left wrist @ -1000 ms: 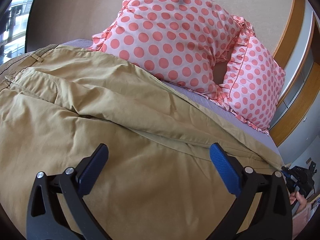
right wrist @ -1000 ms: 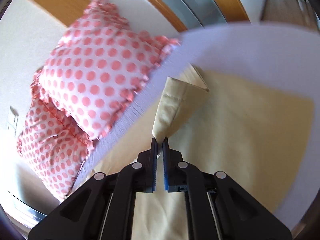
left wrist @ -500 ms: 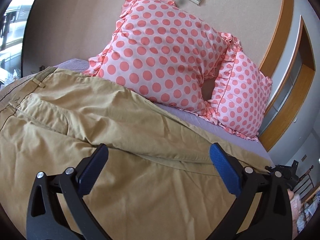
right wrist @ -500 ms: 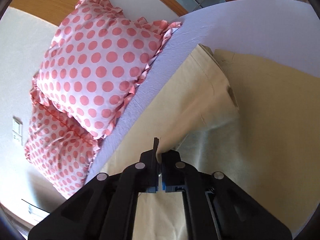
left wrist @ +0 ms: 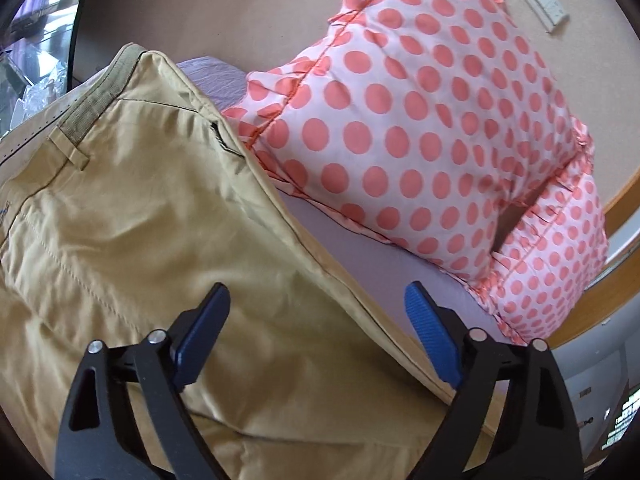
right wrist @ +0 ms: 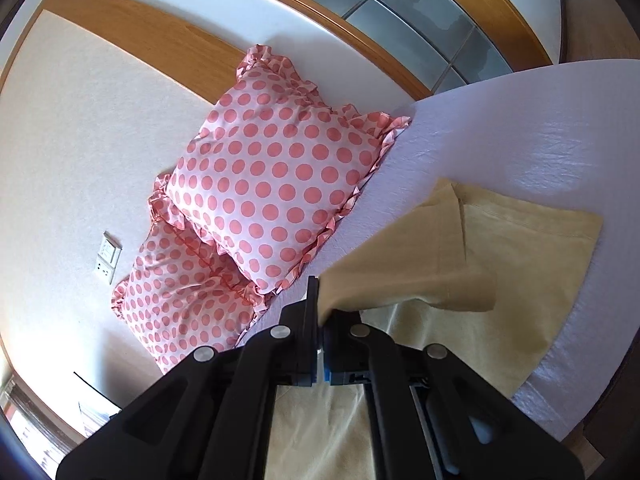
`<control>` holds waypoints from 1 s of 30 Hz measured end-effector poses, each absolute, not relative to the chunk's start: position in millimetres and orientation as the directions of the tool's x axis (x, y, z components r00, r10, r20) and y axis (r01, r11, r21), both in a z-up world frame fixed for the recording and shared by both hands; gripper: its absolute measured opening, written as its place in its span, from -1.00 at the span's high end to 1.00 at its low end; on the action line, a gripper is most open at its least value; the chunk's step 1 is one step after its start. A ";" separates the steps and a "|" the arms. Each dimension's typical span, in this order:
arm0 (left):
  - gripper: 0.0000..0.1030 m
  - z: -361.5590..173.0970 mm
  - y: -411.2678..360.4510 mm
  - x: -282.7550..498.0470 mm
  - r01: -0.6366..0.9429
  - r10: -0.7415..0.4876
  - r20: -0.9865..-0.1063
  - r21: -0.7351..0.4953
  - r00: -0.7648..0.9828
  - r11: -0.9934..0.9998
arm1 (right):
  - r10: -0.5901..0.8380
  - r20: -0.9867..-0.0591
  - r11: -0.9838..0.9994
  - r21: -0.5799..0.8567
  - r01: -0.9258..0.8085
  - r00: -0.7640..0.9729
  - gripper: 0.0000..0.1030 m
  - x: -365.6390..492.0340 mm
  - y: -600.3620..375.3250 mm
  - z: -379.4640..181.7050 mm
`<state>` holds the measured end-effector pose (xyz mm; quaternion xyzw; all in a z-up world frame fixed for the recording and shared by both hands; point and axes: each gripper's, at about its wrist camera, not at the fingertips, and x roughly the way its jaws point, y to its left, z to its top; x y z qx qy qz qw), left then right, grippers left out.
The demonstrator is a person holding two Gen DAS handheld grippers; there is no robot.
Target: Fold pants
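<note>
Pants are riding higher than a second ago, their waistband now lifting in front of the left gripper, whose fingers are spreading wide above the khaki. Right gripper is pinching a leg's edge, raising it off the bed; pillows are lying beyond, left of its fingers.

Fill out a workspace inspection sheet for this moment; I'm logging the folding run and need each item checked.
Surface: bed sheet, lavender, lightly wrinkled.
Job's things: tan pants spread on the sheet; one part lifted.
Clutter: two polka-dot pillows against the wall.
Grippers: left claw open above the pants; right claw shut on pants fabric.
Cables: nothing seen.
Surroundings: wall outlets, wood trim, glass panels.
</note>
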<state>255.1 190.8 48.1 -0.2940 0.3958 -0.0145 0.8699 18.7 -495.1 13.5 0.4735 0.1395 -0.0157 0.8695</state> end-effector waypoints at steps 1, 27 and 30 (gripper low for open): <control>-0.30 43.3 195.2 264.9 -0.228 -0.256 -0.693 -0.525 0.674 0.820 | 0.106 -0.253 0.550 0.820 0.155 0.962 0.97 19.3 -495.3 13.5; 0.84 7.6 209.2 -50.1 -0.183 -0.228 -0.570 -0.572 0.790 0.799 | -0.051 -0.460 0.537 0.736 0.413 0.887 0.82 -44.5 -518.5 -25.0; 0.58 7.1 208.2 -58.5 -0.173 -0.217 -0.555 -0.565 0.803 0.807 | -0.169 -0.476 0.546 0.684 0.484 0.863 -0.38 -57.5 -518.5 -18.2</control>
